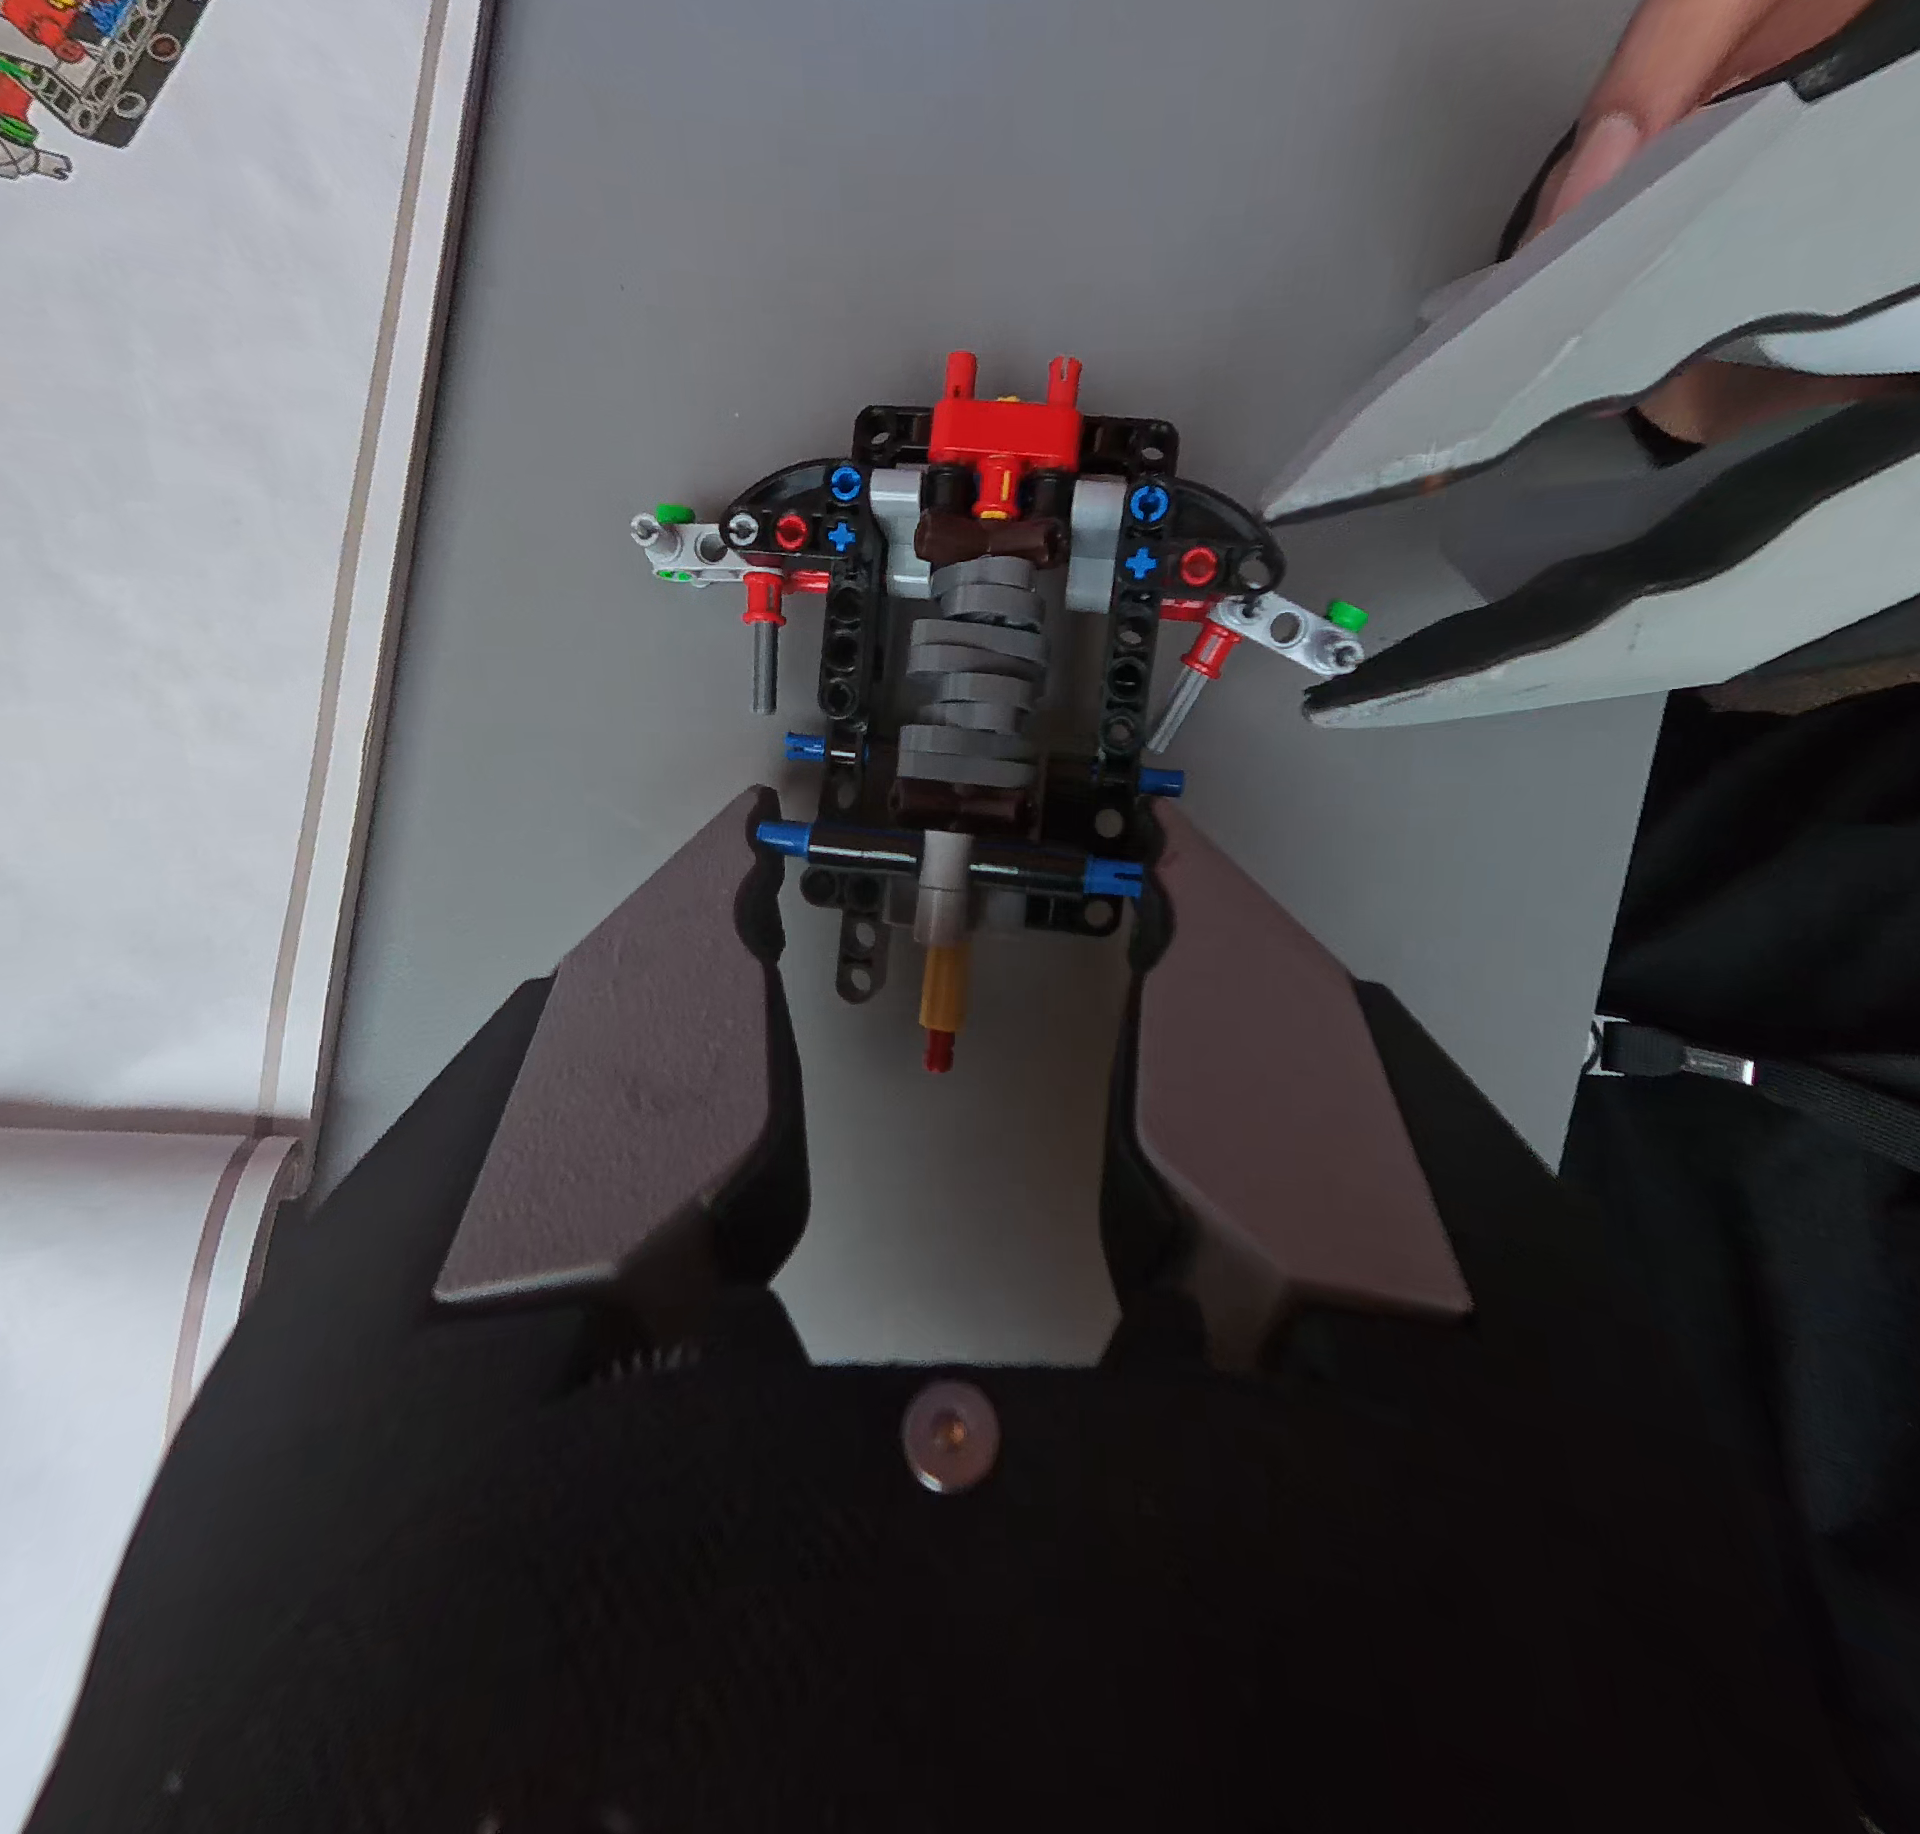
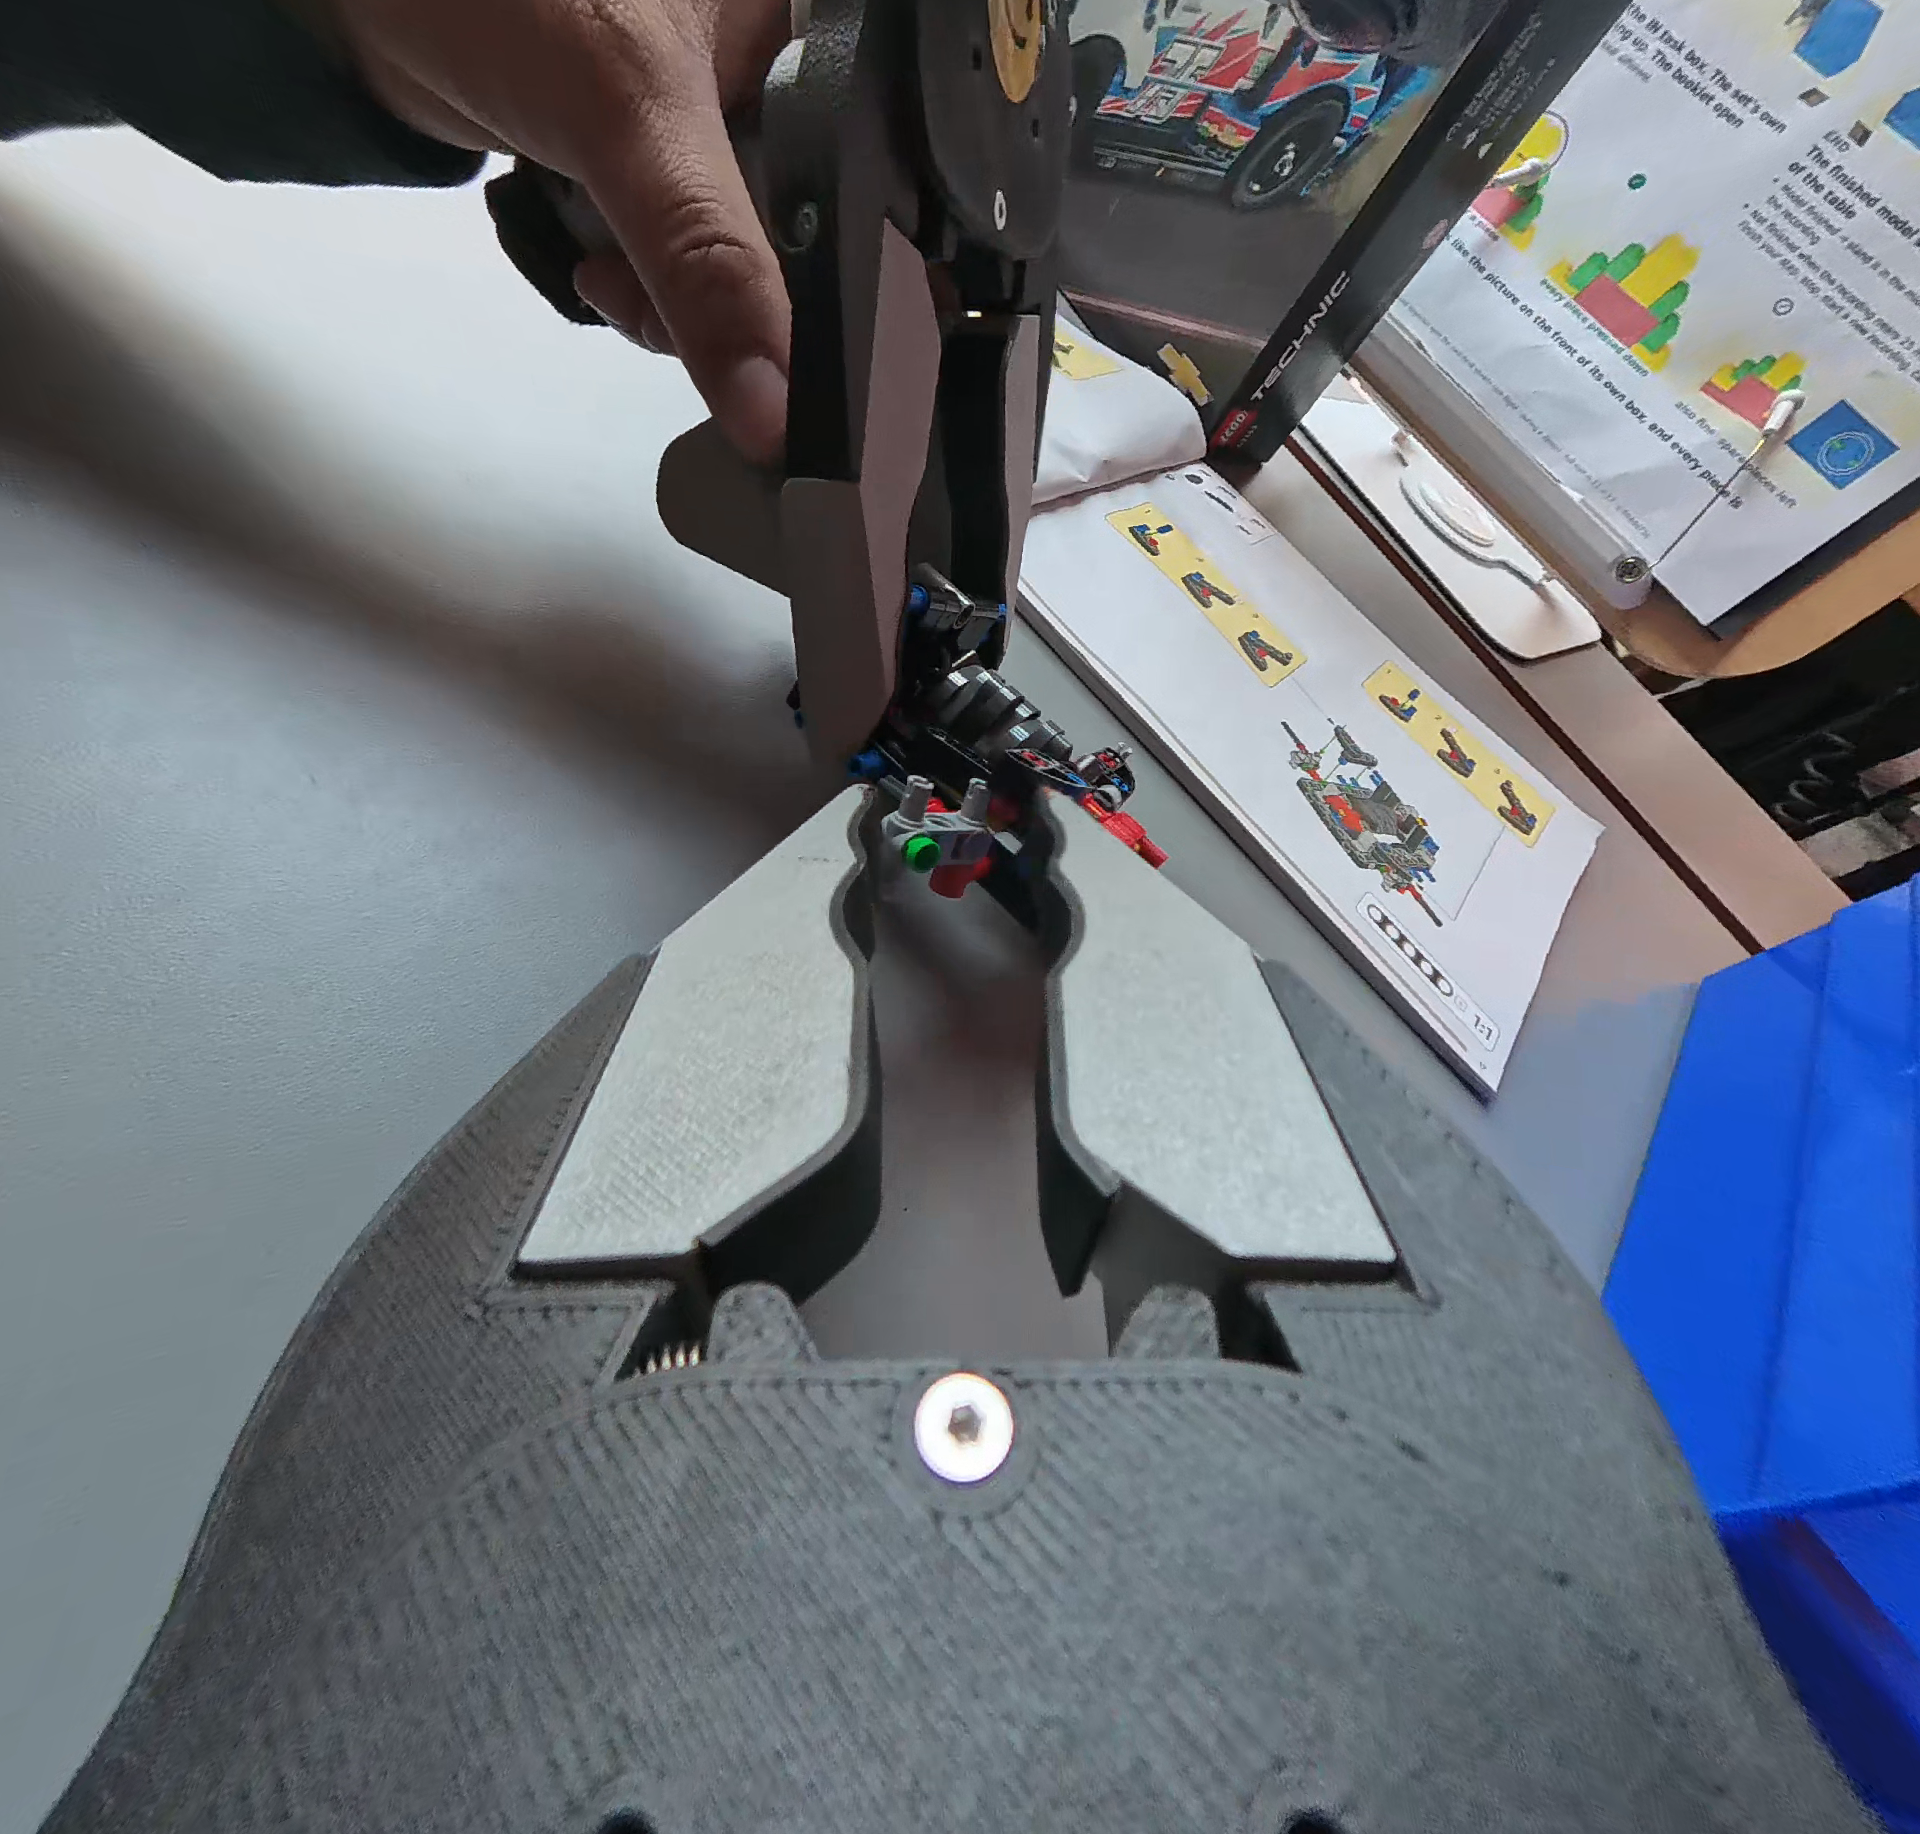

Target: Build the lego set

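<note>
A part-built lego assembly (image 1: 977,641) has a black frame, a grey stacked core, a red block at its far end and a yellow-and-red axle at its near end. My left gripper (image 1: 961,828) is shut on its near end and holds it over the grey table (image 1: 727,174). My right gripper (image 1: 1294,608) comes in from the right. Its jaws are partly open around the light grey link with a green pin (image 1: 1299,631). In the right wrist view that link (image 2: 920,849) sits between the right gripper's (image 2: 956,828) tips. The left gripper (image 2: 914,662) holds the assembly (image 2: 997,714) from above.
An open instruction booklet (image 1: 156,537) lies at the left, and it also shows in the right wrist view (image 2: 1299,745). The set's box (image 2: 1247,122) and a printed sheet on a stand (image 2: 1714,278) stand behind. A blue bin (image 2: 1787,1213) is at the right. A hand (image 2: 623,122) holds the left gripper.
</note>
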`<state>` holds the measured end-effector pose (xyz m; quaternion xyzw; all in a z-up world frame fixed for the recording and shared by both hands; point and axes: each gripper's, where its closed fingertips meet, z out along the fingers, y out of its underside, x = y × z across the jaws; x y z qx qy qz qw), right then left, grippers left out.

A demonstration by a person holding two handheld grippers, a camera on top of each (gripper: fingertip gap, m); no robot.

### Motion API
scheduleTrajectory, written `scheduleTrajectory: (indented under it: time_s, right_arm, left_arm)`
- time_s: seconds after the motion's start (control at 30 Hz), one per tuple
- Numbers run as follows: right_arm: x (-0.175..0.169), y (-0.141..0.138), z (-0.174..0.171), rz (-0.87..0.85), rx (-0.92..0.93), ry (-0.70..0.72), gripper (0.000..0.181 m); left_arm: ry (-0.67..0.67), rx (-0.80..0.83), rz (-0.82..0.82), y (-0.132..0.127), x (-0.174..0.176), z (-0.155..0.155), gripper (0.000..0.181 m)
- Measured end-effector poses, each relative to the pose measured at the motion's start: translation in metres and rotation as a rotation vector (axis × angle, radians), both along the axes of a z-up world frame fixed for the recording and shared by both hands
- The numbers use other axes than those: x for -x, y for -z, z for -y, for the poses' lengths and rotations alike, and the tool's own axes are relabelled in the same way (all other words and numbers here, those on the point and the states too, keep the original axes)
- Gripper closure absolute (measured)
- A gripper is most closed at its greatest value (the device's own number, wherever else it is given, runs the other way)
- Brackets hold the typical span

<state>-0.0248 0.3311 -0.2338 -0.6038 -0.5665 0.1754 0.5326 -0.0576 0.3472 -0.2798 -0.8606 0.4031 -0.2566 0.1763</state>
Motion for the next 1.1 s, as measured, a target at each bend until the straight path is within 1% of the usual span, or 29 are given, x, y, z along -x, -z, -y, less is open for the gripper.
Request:
scheduleTrajectory:
  time_s: [0.2,0.23,0.27,0.3,0.4,0.43,0.47,0.53,0.57,0.63,0.7,0.77,0.83,0.9,0.97,1.07,1.1]
  right_arm:
    - [-0.002,0.0,-0.001,-0.006,0.008,0.003,0.155]
    - [-0.001,0.002,0.002,0.0,0.016,-0.019,0.153]
    - [0.001,0.004,0.007,0.011,0.02,-0.054,0.144]
    - [0.001,0.005,0.01,0.023,0.01,-0.076,0.14]
    - [-0.007,-0.009,0.009,-0.019,-0.037,-0.123,0.143]
    - [-0.011,-0.013,0.005,-0.029,-0.035,-0.141,0.142]
    - [-0.014,-0.013,0.002,-0.028,-0.025,-0.172,0.139]
    - [-0.017,-0.007,0.004,0.002,0.043,-0.276,0.138]
    - [-0.018,-0.004,0.002,0.024,0.066,-0.302,0.142]
    - [-0.014,0.004,-0.002,0.059,0.071,-0.344,0.143]
    - [-0.007,0.011,-0.012,0.09,0.035,-0.336,0.143]
    - [0.001,0.02,-0.013,0.133,0.025,-0.362,0.142]
    - [0.006,0.028,-0.013,0.165,0.037,-0.387,0.141]
    - [0.009,0.035,-0.014,0.187,0.053,-0.397,0.14]
    - [0.009,0.037,-0.017,0.198,0.045,-0.398,0.139]
    - [0.008,0.028,-0.023,0.163,0.051,-0.399,0.136]
    - [0.008,0.024,-0.026,0.146,0.061,-0.395,0.133]
  left_arm:
    - [0.005,0.005,-0.018,0.0,0.001,-0.001,0.116]
    - [0.007,0.008,-0.02,0.0,0.001,-0.001,0.116]
    - [0.012,0.014,-0.018,-0.001,0.001,0.0,0.116]
    - [0.025,0.024,-0.016,-0.001,0.002,0.0,0.116]
    - [0.066,0.071,0.018,-0.005,0.007,-0.002,0.116]
    - [0.104,0.05,0.009,-0.003,0.011,-0.005,0.116]
    - [0.17,0.003,-0.011,0.0,0.015,-0.006,0.116]
    - [0.282,-0.083,-0.032,0.006,0.02,-0.007,0.116]
    - [0.316,-0.134,-0.051,0.008,0.023,-0.009,0.116]
    - [0.334,-0.237,-0.106,0.014,0.026,-0.017,0.116]
    - [0.36,-0.301,-0.121,0.014,0.025,-0.015,0.116]
    - [0.362,-0.343,-0.124,0.013,0.024,-0.015,0.115]
    - [0.348,-0.425,-0.157,0.009,0.028,-0.019,0.103]
    - [0.331,-0.496,-0.206,0.003,0.036,-0.02,0.101]
    - [0.286,-0.541,-0.267,-0.006,0.047,-0.015,0.1]
    - [0.172,-0.598,-0.31,-0.029,0.058,0.005,0.108]
    - [0.099,-0.599,-0.315,-0.036,0.061,0.012,0.119]
